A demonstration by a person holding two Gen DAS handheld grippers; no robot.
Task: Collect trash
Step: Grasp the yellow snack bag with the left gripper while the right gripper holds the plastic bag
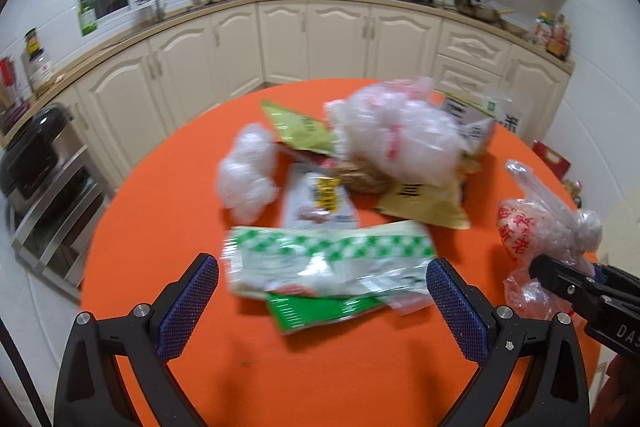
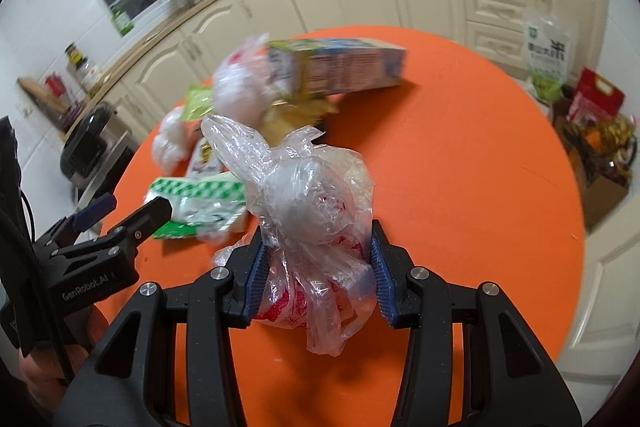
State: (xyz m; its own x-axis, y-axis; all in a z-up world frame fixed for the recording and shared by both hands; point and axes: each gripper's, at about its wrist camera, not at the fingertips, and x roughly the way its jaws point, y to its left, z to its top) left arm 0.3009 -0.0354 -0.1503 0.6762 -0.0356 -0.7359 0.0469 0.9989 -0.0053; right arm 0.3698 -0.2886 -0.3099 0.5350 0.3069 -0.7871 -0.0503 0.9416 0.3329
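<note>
My right gripper (image 2: 316,267) is shut on a knotted clear plastic bag with red print (image 2: 316,203), held above the orange round table (image 2: 460,187); the bag also shows in the left wrist view (image 1: 536,223). My left gripper (image 1: 322,283) is open, its jaws on either side of a green-and-white checked wrapper (image 1: 328,263) lying on the table (image 1: 160,227); the wrapper also shows in the right wrist view (image 2: 196,203). Behind it lie a white crumpled bag (image 1: 248,179), a large white bag (image 1: 396,135), a yellow packet (image 1: 424,203) and a carton (image 2: 340,67).
Cream kitchen cabinets (image 1: 336,35) and a counter with pots run behind the table. A black appliance (image 1: 32,151) stands at left. A red box (image 2: 596,99) and bags sit on the floor at right.
</note>
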